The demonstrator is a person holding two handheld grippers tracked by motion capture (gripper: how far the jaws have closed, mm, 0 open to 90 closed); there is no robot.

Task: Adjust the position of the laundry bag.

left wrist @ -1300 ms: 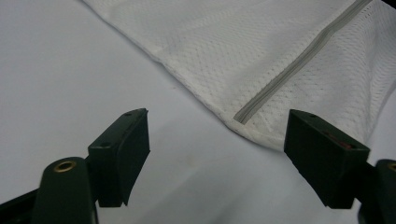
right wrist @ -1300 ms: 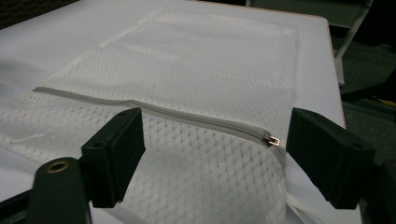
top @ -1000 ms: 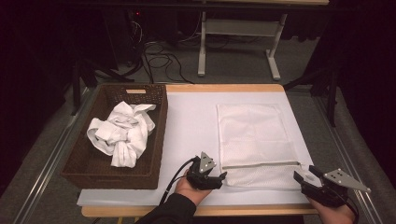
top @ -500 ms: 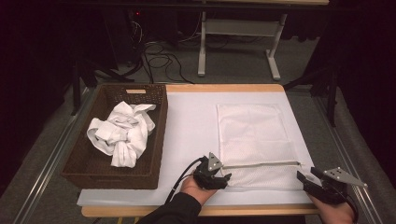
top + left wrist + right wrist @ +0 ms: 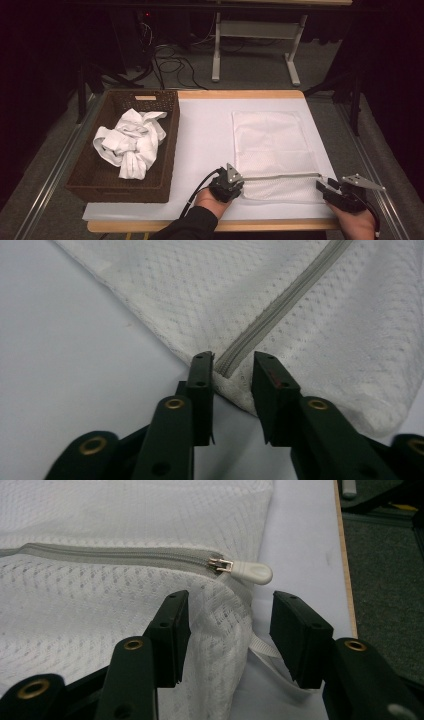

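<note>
From the high view, I see the mesh bag (image 5: 274, 150) flat beside the basket (image 5: 95, 175). In the left gripper view, my left gripper (image 5: 232, 370) gapes around the bag's zipper (image 5: 280, 302) end. In the right gripper view, my right gripper (image 5: 227, 617) stands parted just below the zipper pull (image 5: 252, 571).

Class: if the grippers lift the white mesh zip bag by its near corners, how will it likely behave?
The mesh bag lies flat and thin, so it probably sags limply between left gripper and right gripper. Looks empty, likely light. Open weave should grip well.

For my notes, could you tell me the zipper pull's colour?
Off-white zipper pull, clearest in the right gripper view.
</note>
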